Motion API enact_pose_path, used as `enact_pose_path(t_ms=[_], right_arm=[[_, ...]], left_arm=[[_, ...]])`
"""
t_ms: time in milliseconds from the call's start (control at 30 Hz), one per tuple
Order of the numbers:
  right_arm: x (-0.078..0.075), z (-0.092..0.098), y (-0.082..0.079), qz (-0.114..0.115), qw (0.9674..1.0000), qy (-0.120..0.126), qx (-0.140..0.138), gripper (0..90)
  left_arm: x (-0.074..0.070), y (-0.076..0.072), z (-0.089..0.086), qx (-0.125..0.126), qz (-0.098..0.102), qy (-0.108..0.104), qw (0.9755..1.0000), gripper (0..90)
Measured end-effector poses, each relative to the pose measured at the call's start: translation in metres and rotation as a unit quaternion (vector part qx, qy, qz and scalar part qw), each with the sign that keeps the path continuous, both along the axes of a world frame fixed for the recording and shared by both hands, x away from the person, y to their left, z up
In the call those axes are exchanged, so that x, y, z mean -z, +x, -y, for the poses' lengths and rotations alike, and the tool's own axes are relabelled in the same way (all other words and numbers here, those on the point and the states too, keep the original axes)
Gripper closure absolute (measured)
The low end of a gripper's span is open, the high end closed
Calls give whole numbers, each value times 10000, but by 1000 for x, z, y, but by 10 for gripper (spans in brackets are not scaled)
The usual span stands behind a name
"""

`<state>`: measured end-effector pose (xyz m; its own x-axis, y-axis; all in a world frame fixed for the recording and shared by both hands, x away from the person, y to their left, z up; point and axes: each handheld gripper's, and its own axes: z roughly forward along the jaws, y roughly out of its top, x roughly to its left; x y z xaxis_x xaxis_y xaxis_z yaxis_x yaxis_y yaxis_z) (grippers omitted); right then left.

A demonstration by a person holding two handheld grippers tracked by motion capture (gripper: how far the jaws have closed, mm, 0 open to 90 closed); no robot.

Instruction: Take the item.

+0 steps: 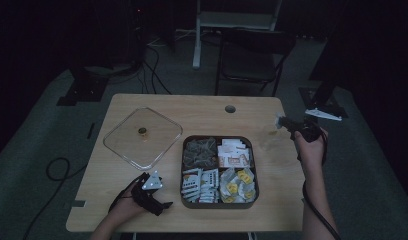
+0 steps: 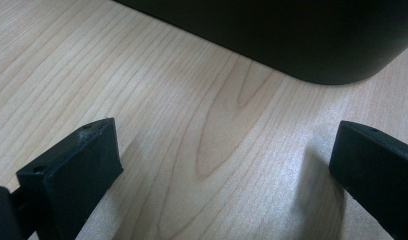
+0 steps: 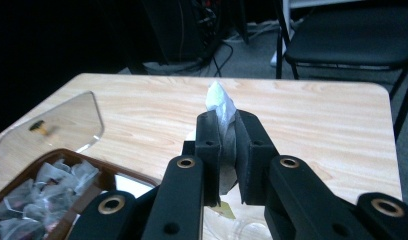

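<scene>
Sachet is sitting clamped btwn the right gripper jaws, white crinkled tip poking out above the pads, lower part hanging down below them w/ a yellowish tag near the bottom. In the high view the right gripper is hovering over the table's far right corner, right of the tray and clear of it, w/ the sachet showing as a pale blob at its tip. Hand is gripping the handle, cable trailing down along the forearm.

Left gripper is lying low near the front left of the table, just left of the tray, jaws standing wide apart, nothing btwn them (left gripper view: bare wood btwn the pads, tray's dark rounded corner just ahead). Whether the pads are touching the wood: can't tell.

Tray is a dark 4-compartment box, all four holding packets: greyish clear ones far left, white/orange far right, white strips near left, yellow/white near right. Clear lid w/ small knob is lying flat on the table left of the tray, apart from it.

Chair is standing beyond the table's far edge.
</scene>
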<state>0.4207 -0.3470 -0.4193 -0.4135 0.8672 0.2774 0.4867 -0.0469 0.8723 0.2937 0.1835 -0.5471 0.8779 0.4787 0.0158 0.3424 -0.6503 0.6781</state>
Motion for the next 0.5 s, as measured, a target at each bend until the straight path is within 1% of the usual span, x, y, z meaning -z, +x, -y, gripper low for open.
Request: enact_pose_path(t_ms=[133, 200, 233, 300, 333, 433, 500], right_arm=[[13, 0, 6, -165, 9998, -46, 35, 817], [21, 1, 8, -254, 9997, 38, 38, 817], [24, 1, 9, -286, 9996, 21, 54, 817], [25, 1, 9, -295, 9995, 13, 68, 816], [30, 1, 11, -346, 9994, 53, 76, 815], [35, 2, 13, -413, 9991, 82, 70, 813], [37, 1, 14, -479, 9988, 55, 53, 808]], left_arm=[[0, 0, 0, 0, 0, 0, 10000, 5], [0, 0, 0, 0, 0, 1, 10000, 5], [0, 0, 0, -1, 0, -1, 10000, 5], [0, 0, 0, -1, -1, -1, 10000, 5], [0, 0, 0, -1, 0, -1, 10000, 5], [0, 0, 0, 0, -1, 0, 10000, 5], [0, 0, 0, -1, 0, -1, 10000, 5]])
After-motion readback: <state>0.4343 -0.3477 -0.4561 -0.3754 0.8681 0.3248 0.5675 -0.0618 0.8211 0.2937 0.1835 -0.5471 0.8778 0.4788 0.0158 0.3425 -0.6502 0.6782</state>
